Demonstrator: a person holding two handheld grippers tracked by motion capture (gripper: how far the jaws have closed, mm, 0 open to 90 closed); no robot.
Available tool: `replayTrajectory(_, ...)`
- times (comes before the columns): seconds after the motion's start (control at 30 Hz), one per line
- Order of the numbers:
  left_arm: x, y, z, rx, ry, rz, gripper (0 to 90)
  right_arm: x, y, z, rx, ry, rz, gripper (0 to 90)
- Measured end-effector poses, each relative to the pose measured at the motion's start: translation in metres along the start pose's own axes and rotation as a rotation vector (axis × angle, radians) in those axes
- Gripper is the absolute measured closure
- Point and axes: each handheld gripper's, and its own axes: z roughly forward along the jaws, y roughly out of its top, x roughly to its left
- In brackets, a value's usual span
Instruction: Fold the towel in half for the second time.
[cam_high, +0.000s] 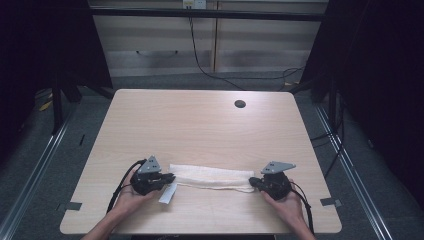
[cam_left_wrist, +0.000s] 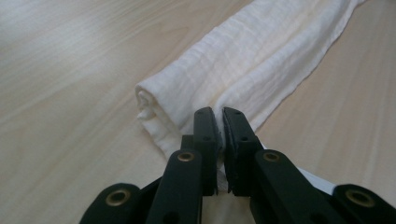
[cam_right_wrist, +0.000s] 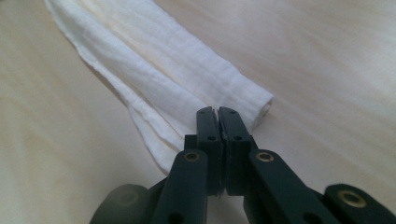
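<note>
A white cloth (cam_high: 212, 177), rolled into a long narrow strip, lies across the near part of the wooden table (cam_high: 200, 125). My left gripper (cam_high: 171, 177) is shut on its left end. In the left gripper view the jaws (cam_left_wrist: 220, 114) pinch a fold of the cloth (cam_left_wrist: 243, 60), with white fabric showing between the pads. My right gripper (cam_high: 251, 181) is at the strip's right end. In the right gripper view its jaws (cam_right_wrist: 218, 112) are closed tight on the cloth's (cam_right_wrist: 154, 56) near layers beside the rolled end. A loose corner (cam_high: 168, 194) sticks out below the left gripper.
A round cable hole (cam_high: 240, 104) sits near the table's far edge. A person's hands (cam_high: 287, 202) come in over the near edge. Dark curtains stand at both sides, and a cabinet with a hanging cable (cam_high: 197, 55) lies beyond.
</note>
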Motion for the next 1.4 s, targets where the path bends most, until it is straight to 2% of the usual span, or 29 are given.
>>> replayTrajectory(0.03, 0.003, 0.003, 0.003, 0.007, 0.026, 0.002, 84.5, -0.002, 0.003, 0.004, -0.007, -0.01, -0.009, 88.4)
replayTrajectory(0.07, 0.007, 0.004, 0.005, -0.006, 0.021, -0.022, 84.5, -0.005, 0.007, 0.008, -0.004, -0.018, -0.005, 88.4)
replayTrajectory(0.13, 0.014, 0.006, 0.008, -0.012, 0.023, -0.041, 84.4, -0.01, 0.013, 0.014, -0.002, -0.047, -0.001, 88.3)
replayTrajectory(0.2, 0.022, 0.006, 0.011, -0.036, 0.003, -0.108, 83.9, -0.017, 0.018, 0.02, -0.01, -0.054, 0.018, 88.3)
replayTrajectory(0.23, 0.026, 0.005, 0.012, -0.05, -0.016, -0.128, 84.0, -0.019, 0.021, 0.022, -0.01, -0.063, 0.022, 88.3)
replayTrajectory(0.33, 0.024, 0.006, 0.008, -0.057, -0.036, -0.126, 82.1, -0.024, 0.023, 0.025, -0.019, -0.06, 0.028, 87.6)
replayTrajectory(0.4, 0.021, 0.005, 0.003, -0.069, -0.05, -0.124, 79.3, -0.025, 0.021, 0.022, -0.029, -0.029, 0.047, 85.4)
replayTrajectory(0.47, 0.02, 0.005, -0.001, -0.084, -0.079, -0.131, 74.5, -0.026, 0.017, 0.018, -0.053, -0.002, 0.064, 84.3)
replayTrajectory(0.5, 0.019, 0.004, -0.004, -0.097, -0.1, -0.139, 73.7, -0.026, 0.016, 0.016, -0.056, -0.009, 0.066, 83.6)
replayTrajectory(0.6, 0.017, 0.004, -0.013, -0.121, -0.093, -0.136, 69.9, -0.025, 0.013, 0.004, -0.099, 0.015, 0.102, 78.1)
replayTrajectory(0.67, 0.017, 0.004, -0.02, -0.135, -0.087, -0.143, 67.1, -0.023, 0.013, -0.004, -0.132, 0.035, 0.11, 75.7)
replayTrajectory(0.73, 0.016, 0.004, -0.025, -0.143, -0.068, -0.155, 63.4, -0.019, 0.014, -0.012, -0.156, 0.034, 0.117, 72.7)
replayTrajectory(0.83, 0.014, 0.004, -0.034, -0.134, -0.039, -0.159, 56.8, -0.014, 0.014, -0.023, -0.182, 0.033, 0.121, 66.6)
replayTrajectory(0.9, 0.014, 0.004, -0.04, -0.12, -0.017, -0.163, 48.9, -0.011, 0.013, -0.03, -0.194, 0.025, 0.116, 61.5)
replayTrajectory(0.97, 0.014, 0.002, -0.048, -0.112, -0.002, -0.187, 43.3, -0.01, 0.01, -0.036, -0.204, 0.021, 0.108, 59.5)
replayTrajectory(1.1, 0.016, -0.006, -0.061, -0.104, 0.021, -0.178, 38.9, -0.016, 0.003, -0.047, -0.224, 0.011, 0.134, 54.6)
replayTrajectory(1.2, 0.015, -0.014, -0.068, -0.115, 0.064, -0.206, 33.9, -0.022, -0.006, -0.055, -0.244, -0.003, 0.156, 51.7)
replayTrajectory(1.27, 0.013, -0.02, -0.072, -0.124, 0.032, -0.223, 26.0, -0.025, -0.012, -0.061, -0.254, -0.015, 0.171, 48.9)
replayTrajectory(1.4, 0.016, -0.031, -0.081, -0.137, 0.055, -0.254, 20.7, -0.029, -0.022, -0.073, -0.284, -0.039, 0.201, 45.6)
